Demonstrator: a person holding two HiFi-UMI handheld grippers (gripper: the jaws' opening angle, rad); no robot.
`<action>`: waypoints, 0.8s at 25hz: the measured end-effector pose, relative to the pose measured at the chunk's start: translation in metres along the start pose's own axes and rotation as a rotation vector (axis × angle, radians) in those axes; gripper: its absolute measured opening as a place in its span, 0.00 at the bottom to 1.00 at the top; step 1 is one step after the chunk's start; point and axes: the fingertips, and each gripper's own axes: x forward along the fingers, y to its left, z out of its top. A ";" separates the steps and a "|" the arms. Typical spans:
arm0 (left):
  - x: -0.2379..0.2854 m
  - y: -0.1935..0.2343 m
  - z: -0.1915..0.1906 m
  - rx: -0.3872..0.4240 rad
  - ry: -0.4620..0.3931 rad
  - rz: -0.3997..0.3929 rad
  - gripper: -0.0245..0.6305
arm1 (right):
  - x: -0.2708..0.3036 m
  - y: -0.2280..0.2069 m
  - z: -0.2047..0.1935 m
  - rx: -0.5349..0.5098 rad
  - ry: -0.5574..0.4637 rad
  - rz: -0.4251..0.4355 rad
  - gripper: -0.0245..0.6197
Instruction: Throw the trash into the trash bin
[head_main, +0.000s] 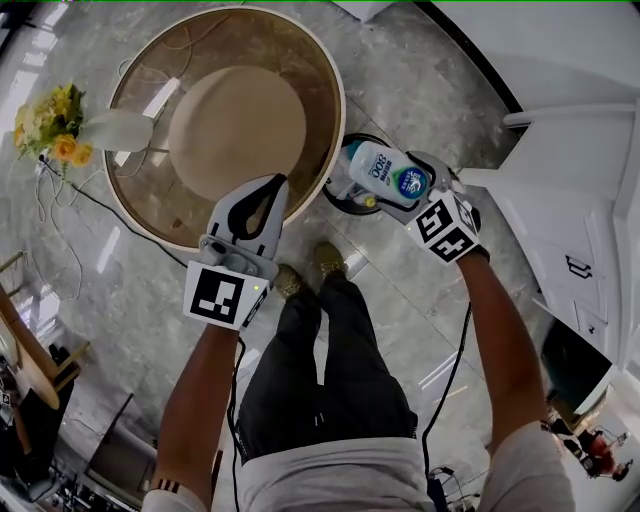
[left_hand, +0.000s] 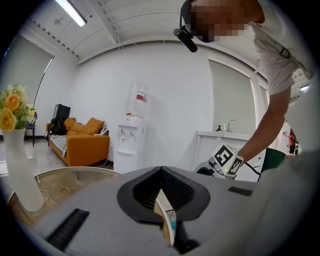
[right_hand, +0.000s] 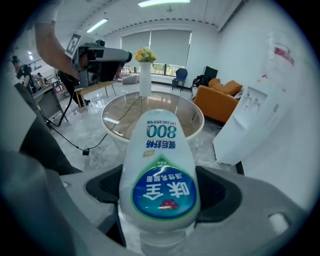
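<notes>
My right gripper (head_main: 368, 186) clamps the white bottle (head_main: 390, 173) just above the trash bin (head_main: 333, 199) at the round table's (head_main: 331, 70) edge, my left gripper (head_main: 272, 192) pressed together; I'd centre the bottle over the mouth before letting go.

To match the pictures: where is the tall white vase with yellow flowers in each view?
Head view: tall white vase, upper left, on the round glass table.
Left gripper view: far left, on the table.
Right gripper view: top centre, on the table.
Shared landmark: the table.
</notes>
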 end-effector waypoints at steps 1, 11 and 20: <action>0.001 0.000 -0.001 0.000 0.007 -0.001 0.04 | 0.003 0.000 -0.004 -0.003 0.010 0.002 0.71; 0.015 0.005 -0.006 -0.004 0.028 0.015 0.04 | 0.027 -0.004 -0.018 0.004 0.040 0.035 0.72; 0.021 0.004 0.002 -0.012 0.013 0.032 0.04 | 0.009 -0.015 0.030 0.030 -0.163 0.018 0.71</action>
